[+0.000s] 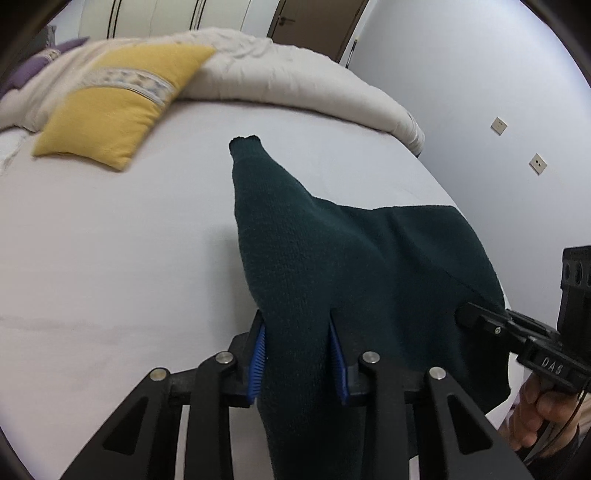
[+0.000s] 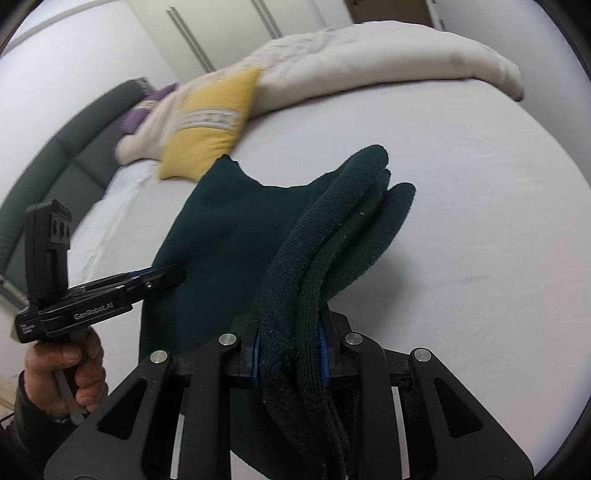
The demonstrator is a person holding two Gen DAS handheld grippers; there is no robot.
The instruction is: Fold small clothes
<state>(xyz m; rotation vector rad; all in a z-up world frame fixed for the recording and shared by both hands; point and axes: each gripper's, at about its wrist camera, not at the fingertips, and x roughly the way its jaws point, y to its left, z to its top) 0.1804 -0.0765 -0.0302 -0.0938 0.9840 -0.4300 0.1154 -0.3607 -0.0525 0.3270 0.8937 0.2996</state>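
A dark green knitted garment (image 1: 332,266) hangs between my two grippers above the white bed sheet (image 1: 110,240). My left gripper (image 1: 297,354) is shut on one bunched part of it, the fabric passing between the blue pads. My right gripper (image 1: 466,316) shows at the right of the left wrist view, shut on the garment's other edge. In the right wrist view the right gripper (image 2: 291,349) clamps several folded layers of the garment (image 2: 229,236), and the left gripper (image 2: 173,277) grips the cloth at the left. A sleeve end (image 1: 243,144) points away from me.
A yellow pillow (image 1: 118,107) lies on the far left of the bed. A cream duvet (image 1: 288,77) is heaped along the far side, with a purple cushion (image 2: 138,116) behind. A grey headboard (image 2: 62,147), a wall (image 1: 480,92) with sockets and a door (image 1: 314,22) surround the bed.
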